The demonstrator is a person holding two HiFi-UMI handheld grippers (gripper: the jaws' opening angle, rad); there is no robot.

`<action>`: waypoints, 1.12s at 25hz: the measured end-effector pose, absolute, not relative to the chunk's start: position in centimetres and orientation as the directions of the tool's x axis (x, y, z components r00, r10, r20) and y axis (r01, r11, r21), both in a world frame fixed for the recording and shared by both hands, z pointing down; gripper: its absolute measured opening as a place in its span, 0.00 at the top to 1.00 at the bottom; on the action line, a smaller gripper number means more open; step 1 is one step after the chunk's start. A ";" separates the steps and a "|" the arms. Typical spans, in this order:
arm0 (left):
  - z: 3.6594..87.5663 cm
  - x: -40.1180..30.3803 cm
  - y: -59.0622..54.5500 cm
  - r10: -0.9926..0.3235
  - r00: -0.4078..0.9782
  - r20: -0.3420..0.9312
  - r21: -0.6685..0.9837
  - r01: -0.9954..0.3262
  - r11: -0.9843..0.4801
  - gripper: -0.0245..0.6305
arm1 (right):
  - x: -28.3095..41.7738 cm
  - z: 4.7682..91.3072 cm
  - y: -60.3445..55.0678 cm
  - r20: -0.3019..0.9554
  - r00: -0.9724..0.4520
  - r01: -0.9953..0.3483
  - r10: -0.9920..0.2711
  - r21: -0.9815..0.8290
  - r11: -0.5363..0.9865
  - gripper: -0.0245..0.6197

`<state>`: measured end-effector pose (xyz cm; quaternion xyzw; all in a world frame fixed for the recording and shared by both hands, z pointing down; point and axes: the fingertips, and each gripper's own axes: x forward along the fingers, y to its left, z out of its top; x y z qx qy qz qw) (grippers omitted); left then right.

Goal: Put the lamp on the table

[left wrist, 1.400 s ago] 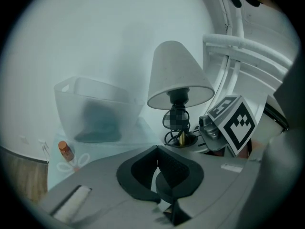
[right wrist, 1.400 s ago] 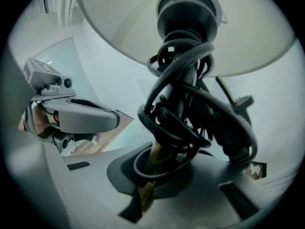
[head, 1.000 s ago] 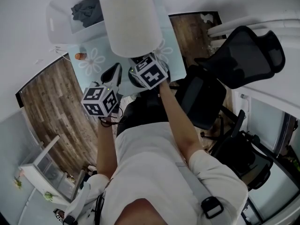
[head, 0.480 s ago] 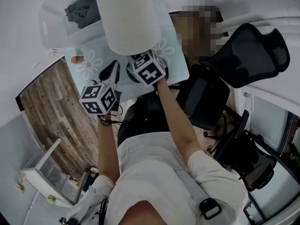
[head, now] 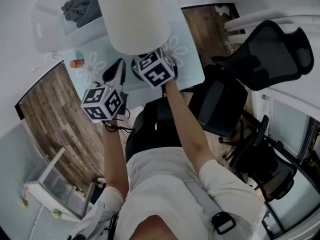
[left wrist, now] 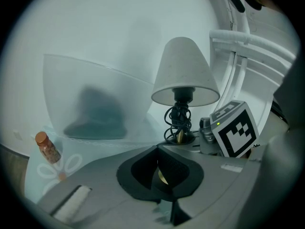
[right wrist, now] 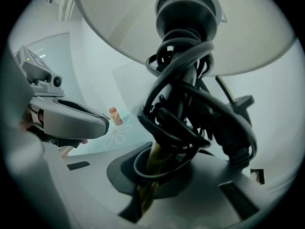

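Note:
The lamp has a white shade [head: 132,16] [left wrist: 183,73] and a black cord [right wrist: 186,113] wound round its thin brass stem [right wrist: 151,168]. My right gripper [right wrist: 147,175] is shut on that stem, low down, just under the cord coil. In the head view its marker cube [head: 156,70] sits right below the shade, over the pale blue flowered table [head: 187,66]. The lamp stands upright; whether its base touches the table I cannot tell. My left gripper [head: 116,71] [left wrist: 159,168] is to the lamp's left, apart from it, jaws together with nothing held.
A clear bin [head: 50,19] with a grey cloth [head: 77,6] stands at the table's far left. A small orange bottle [head: 76,63] [left wrist: 46,147] is near the left edge. Black office chairs [head: 265,54] crowd the right side, over wood flooring [head: 55,114].
The lamp and my right gripper have edged a little farther over the table, away from the person. The left gripper has followed alongside. The head view has shifted slightly.

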<state>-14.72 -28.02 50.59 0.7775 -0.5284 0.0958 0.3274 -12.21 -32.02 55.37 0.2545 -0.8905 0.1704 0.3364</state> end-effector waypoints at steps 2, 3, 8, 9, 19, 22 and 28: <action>50.8 -14.8 -28.3 -0.764 0.419 0.491 0.408 -0.885 -0.223 0.96 | -12.2 55.6 -32.3 0.679 -0.645 -0.572 -0.350 -0.125 0.811 0.95; 51.0 -14.9 -28.4 -0.766 0.417 0.489 0.409 -0.886 -0.220 0.96 | -12.2 55.7 -32.4 0.677 -0.645 -0.574 -0.354 -0.124 0.809 0.95; 51.5 -15.5 -28.6 -0.777 0.407 0.480 0.414 -0.886 -0.208 0.96 | -12.4 56.1 -33.2 0.663 -0.644 -0.589 -0.381 -0.112 0.800 0.95; 51.6 -15.5 -28.6 -0.779 0.405 0.479 0.414 -0.887 -0.206 0.96 | -12.4 56.2 -33.3 0.660 -0.645 -0.590 -0.386 -0.110 0.800 0.95; 52.7 -15.3 -28.4 -0.786 0.400 0.471 0.410 -0.888 -0.207 0.96 | -12.7 57.4 -34.2 0.645 -0.645 -0.594 -0.409 -0.087 0.800 0.95; 53.0 -15.3 -28.5 -0.787 0.399 0.471 0.410 -0.889 -0.205 0.96 | -12.8 57.5 -34.6 0.635 -0.646 -0.598 -0.423 -0.076 0.798 0.95; 53.4 -15.4 -28.6 -0.790 0.399 0.465 0.418 -0.886 -0.202 0.96 | -12.9 57.5 -34.7 0.622 -0.649 -0.600 -0.439 -0.063 0.797 0.95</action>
